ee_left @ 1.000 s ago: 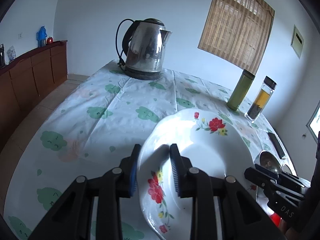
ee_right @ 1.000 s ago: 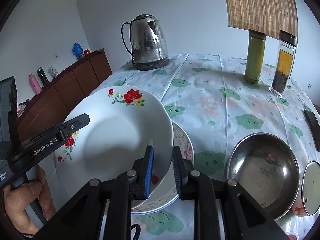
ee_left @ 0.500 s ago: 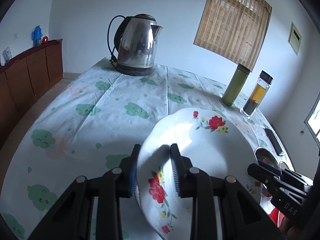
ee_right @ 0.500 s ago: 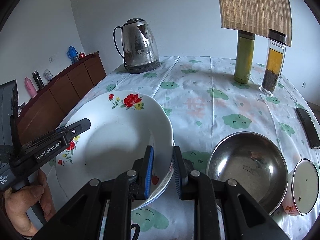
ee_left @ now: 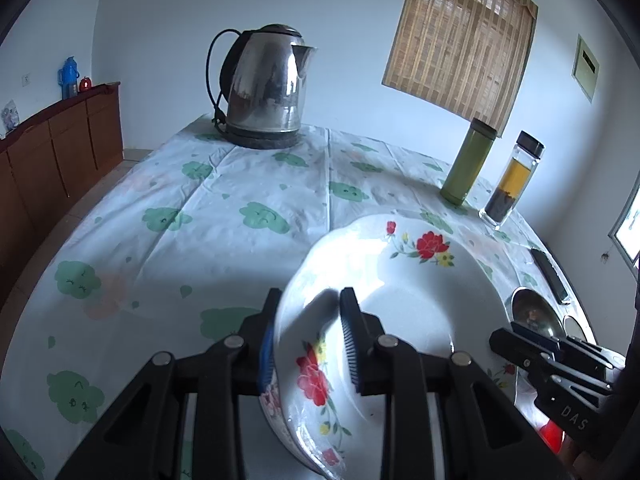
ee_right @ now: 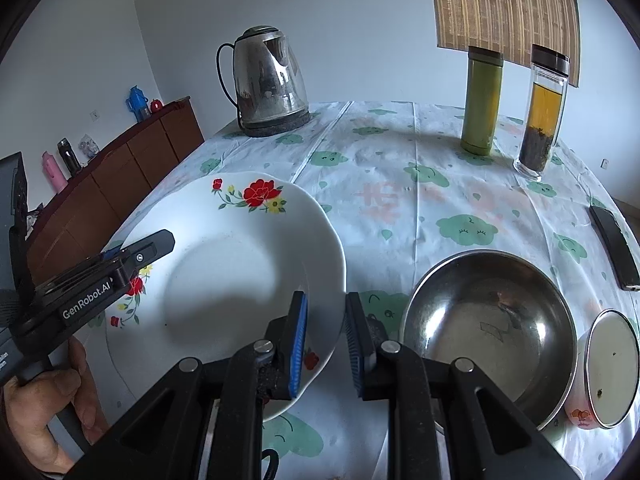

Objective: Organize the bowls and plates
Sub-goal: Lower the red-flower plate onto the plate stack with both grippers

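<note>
Two-handed placement of a plate. The white, scallop-edged ceramic plate with red flower sprigs point(ee_right: 224, 280) is carried between two tools. The left hand-held gripper point(ee_left: 308, 340) is closed on the plate's near-left rim, one blue-padded finger under the edge and the other over it. The right hand-held gripper point(ee_right: 325, 340) straddles the opposite rim. Its left pad lies against the plate's upper face; a gap shows between the rim and its right pad, so whether it clamps cannot be told.

In the left wrist view a second rim with a pink floral border point(ee_left: 274, 396) shows directly beneath the carried plate, just below the left hand-held gripper's fingers. The upper plate seems to sit on or just above it; contact cannot be confirmed.

The relation that governs the coming move is vertical: the lower dish lies straight under the plate held between the grippers, so release probably needs little sideways shift. Both grippers are equally near, one at each end of the plate's diameter.

The round stainless-steel bowl point(ee_right: 488, 324) stands just right of the right hand-held gripper, on the surface covered by a white cloth printed with green clouds point(ee_right: 400, 184). A small floral cup with a metal lid point(ee_right: 610, 368) lies further right, touching or nearly touching the bowl.
</note>
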A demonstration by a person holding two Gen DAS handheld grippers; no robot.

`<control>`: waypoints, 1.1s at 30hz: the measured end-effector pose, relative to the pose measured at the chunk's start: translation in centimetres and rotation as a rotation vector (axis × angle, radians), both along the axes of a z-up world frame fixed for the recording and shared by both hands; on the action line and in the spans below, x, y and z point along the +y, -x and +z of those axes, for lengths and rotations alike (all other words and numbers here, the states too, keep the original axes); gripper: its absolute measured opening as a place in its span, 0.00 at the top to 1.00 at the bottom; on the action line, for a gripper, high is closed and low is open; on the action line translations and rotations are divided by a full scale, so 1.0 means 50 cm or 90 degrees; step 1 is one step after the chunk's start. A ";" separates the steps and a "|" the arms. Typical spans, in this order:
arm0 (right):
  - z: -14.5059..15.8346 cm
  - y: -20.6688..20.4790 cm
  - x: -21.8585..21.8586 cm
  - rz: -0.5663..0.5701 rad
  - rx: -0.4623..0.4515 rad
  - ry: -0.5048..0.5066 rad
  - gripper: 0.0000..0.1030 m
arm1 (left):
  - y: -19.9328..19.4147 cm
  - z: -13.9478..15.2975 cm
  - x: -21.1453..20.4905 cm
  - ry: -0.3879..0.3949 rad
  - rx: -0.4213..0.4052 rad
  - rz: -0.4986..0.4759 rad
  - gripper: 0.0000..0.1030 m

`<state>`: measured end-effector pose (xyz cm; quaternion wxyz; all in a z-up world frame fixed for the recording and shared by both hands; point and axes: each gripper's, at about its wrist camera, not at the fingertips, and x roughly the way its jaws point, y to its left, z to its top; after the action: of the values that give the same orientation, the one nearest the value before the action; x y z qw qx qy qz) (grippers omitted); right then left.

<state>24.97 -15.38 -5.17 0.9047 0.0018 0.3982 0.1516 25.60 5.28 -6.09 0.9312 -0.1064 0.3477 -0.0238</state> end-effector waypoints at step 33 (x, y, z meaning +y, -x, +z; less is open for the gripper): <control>-0.033 -0.016 0.015 -0.016 0.016 0.022 0.80 | -0.028 -0.039 0.007 0.005 0.021 -0.001 0.75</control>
<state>25.76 -14.61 -6.84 0.9015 -0.0069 0.4117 0.1332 26.98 5.61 -8.03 0.9249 -0.1099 0.3631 -0.0242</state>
